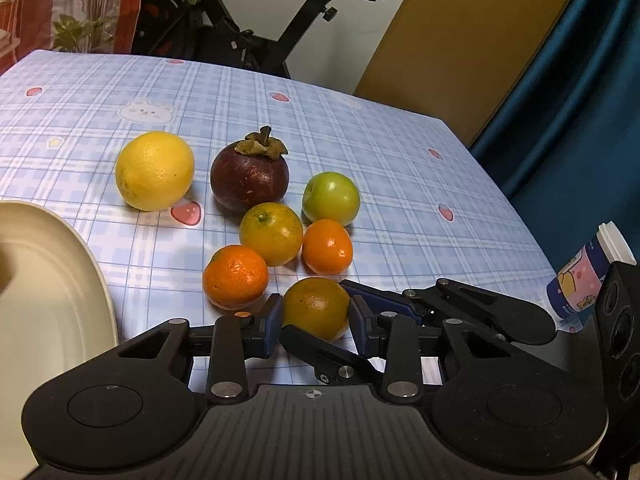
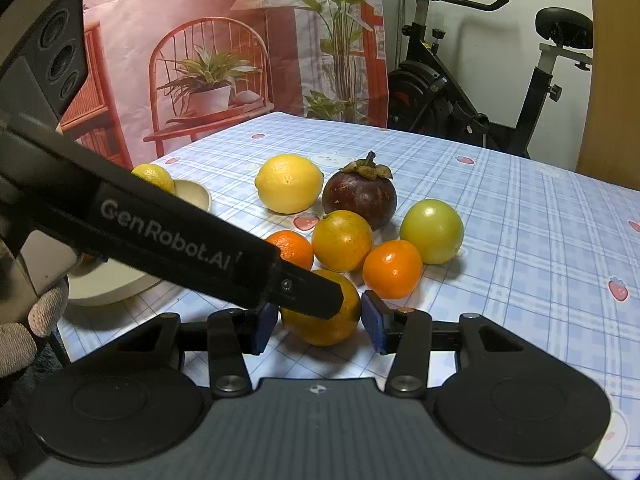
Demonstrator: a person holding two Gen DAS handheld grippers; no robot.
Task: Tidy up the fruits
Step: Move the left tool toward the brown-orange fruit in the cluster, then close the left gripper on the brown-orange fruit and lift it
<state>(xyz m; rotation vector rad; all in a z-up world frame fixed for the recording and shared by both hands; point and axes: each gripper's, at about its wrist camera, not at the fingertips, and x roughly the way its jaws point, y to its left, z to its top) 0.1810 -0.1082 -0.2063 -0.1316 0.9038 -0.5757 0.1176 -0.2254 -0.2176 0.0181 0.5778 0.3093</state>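
Several fruits lie on the checked tablecloth: a lemon (image 1: 155, 170), a mangosteen (image 1: 249, 174), a green fruit (image 1: 331, 198), two orange tangerines (image 1: 235, 276) (image 1: 327, 246) and a yellow-green tangerine (image 1: 271, 233). Nearest is a dull yellow-green tangerine (image 1: 316, 308) (image 2: 320, 314). My left gripper (image 1: 316, 322) has its blue pads on both sides of this fruit, about touching it. My right gripper (image 2: 320, 320) is open around the same fruit, its right pad apart from it. The left gripper's finger (image 2: 304, 292) crosses in front of the fruit. A cream bowl (image 1: 52, 280) (image 2: 196, 194) holds another lemon (image 2: 154, 176).
A small printed cup (image 1: 584, 280) stands at the table's right edge. The table's far edge meets an exercise bike (image 2: 460, 92) and a printed backdrop (image 2: 200, 60). A blue curtain (image 1: 580, 100) hangs to the right. A gloved hand (image 2: 28, 320) holds the left gripper.
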